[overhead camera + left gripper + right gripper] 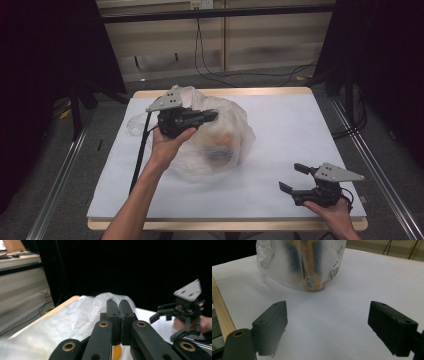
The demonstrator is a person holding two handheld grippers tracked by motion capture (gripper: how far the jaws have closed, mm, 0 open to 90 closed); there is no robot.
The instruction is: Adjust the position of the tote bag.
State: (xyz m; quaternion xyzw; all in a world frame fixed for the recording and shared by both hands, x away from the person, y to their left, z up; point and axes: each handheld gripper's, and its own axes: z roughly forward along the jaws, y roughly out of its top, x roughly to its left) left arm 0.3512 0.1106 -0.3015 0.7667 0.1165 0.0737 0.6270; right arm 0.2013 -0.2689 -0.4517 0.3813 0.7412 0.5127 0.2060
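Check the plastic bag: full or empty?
Not empty. Through the translucent plastic bag an orange-and-black item shows inside; the high view shows the bag bulging on the table. How full, cannot tell.

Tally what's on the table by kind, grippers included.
Translucent plastic bag: 1
Orange-and-black packaged item inside it: 1
Grippers: 2, left gripper and right gripper
Total: 4
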